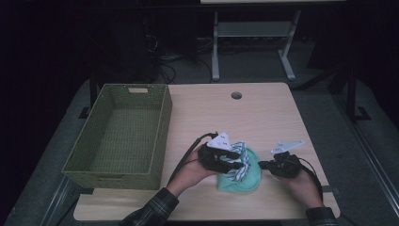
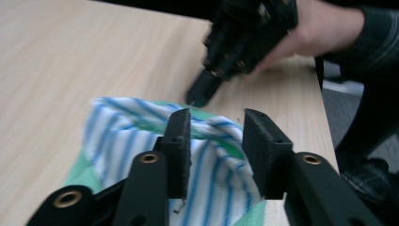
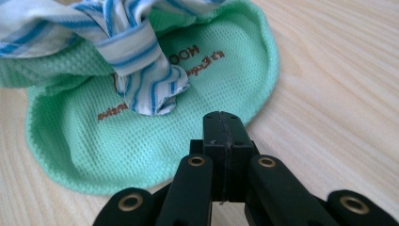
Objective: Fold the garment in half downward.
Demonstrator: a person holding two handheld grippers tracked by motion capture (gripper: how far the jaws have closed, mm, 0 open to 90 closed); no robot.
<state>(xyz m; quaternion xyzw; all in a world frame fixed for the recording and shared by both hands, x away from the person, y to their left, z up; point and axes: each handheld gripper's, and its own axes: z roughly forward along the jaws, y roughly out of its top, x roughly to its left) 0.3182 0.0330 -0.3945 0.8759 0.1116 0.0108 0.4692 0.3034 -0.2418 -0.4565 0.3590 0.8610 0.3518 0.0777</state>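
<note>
Tabletop; left tongs (image 2: 214,141) apart over striped cloth (image 2: 141,136)

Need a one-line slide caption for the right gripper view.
Shut right gripper at the edge of a mint-green mesh cloth, with a blue-striped white cloth bunched on top.

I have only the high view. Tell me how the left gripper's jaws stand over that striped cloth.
Observer: The left gripper has its jaws apart, and the blue-striped cloth bulges up between them with a gap at the right jaw.
Operator: Report the right gripper.
Observer: In the right gripper view, the right gripper has its jaws pressed together with nothing between them, tips at the edge of the green mesh cloth.
Operator: Describe that green cloth.
Observer: It carries brown printed lettering, partly covered by a hanging fold of the striped cloth.
</note>
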